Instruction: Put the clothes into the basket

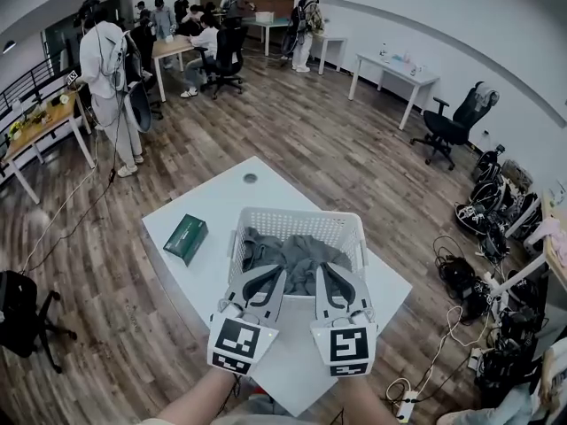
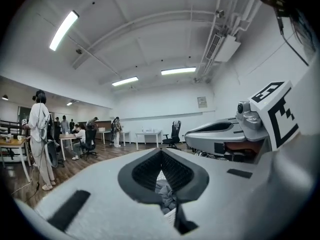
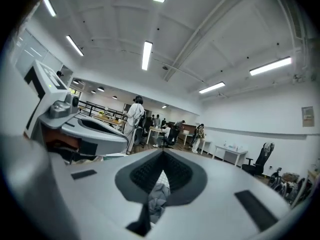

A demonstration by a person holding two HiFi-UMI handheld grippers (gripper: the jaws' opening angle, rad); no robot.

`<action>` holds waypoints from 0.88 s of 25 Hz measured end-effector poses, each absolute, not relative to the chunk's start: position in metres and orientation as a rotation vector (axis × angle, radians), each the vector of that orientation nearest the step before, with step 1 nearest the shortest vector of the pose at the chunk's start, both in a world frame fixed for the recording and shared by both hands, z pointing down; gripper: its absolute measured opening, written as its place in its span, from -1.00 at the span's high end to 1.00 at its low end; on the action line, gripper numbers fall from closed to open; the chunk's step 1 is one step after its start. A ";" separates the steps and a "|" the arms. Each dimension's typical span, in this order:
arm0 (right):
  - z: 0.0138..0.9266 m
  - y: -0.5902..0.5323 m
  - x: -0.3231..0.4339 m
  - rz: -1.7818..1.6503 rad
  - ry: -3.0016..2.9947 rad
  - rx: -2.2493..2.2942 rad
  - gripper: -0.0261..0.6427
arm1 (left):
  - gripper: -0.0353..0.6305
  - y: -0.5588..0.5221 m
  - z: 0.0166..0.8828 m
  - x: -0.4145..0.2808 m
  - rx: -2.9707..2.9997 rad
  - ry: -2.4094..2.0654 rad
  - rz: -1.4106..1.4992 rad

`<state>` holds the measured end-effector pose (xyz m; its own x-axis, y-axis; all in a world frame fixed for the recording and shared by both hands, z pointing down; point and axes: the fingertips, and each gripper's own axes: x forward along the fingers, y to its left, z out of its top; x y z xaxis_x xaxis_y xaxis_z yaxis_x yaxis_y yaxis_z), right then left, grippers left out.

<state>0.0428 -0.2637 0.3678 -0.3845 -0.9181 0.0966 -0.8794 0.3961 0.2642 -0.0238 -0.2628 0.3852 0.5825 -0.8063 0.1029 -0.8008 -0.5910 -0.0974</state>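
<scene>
A white mesh basket [image 1: 301, 216] stands on the white table [image 1: 221, 204] and holds a heap of grey clothes [image 1: 297, 253]. Both grippers hover side by side above the basket's near rim, pointing away from me and nearly level. My left gripper [image 1: 276, 274] is shut with nothing between its pads; past its tips [image 2: 161, 152] the left gripper view shows grey cloth [image 2: 167, 196] lower down. My right gripper [image 1: 322, 271] is shut and empty as well, and past its tips [image 3: 163, 155] the right gripper view shows cloth [image 3: 158, 196] lying in the basket. Each gripper view also shows the other gripper alongside.
A dark green box [image 1: 186, 237] lies on the table left of the basket. A small round hole [image 1: 250, 178] sits near the table's far corner. Several people, desks and office chairs [image 1: 221, 56] fill the far room. Cables and gear [image 1: 478, 264] crowd the floor at right.
</scene>
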 end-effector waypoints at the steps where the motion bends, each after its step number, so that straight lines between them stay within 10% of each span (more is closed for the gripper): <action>1: 0.365 -0.256 0.042 -0.251 -2.441 1.591 0.88 | 0.86 -0.255 0.383 -0.023 -2.745 1.404 -0.203; 22: 0.415 -0.137 0.037 -0.045 -2.462 1.556 0.88 | 0.87 -0.142 0.416 -0.033 -2.749 1.543 -0.207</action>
<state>0.0374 -0.1371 0.4154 -0.4111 -0.8946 0.1751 -0.8876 0.4366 0.1470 -0.0327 -0.1417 0.4161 0.5144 -0.8487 0.1227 -0.8510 -0.5229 -0.0488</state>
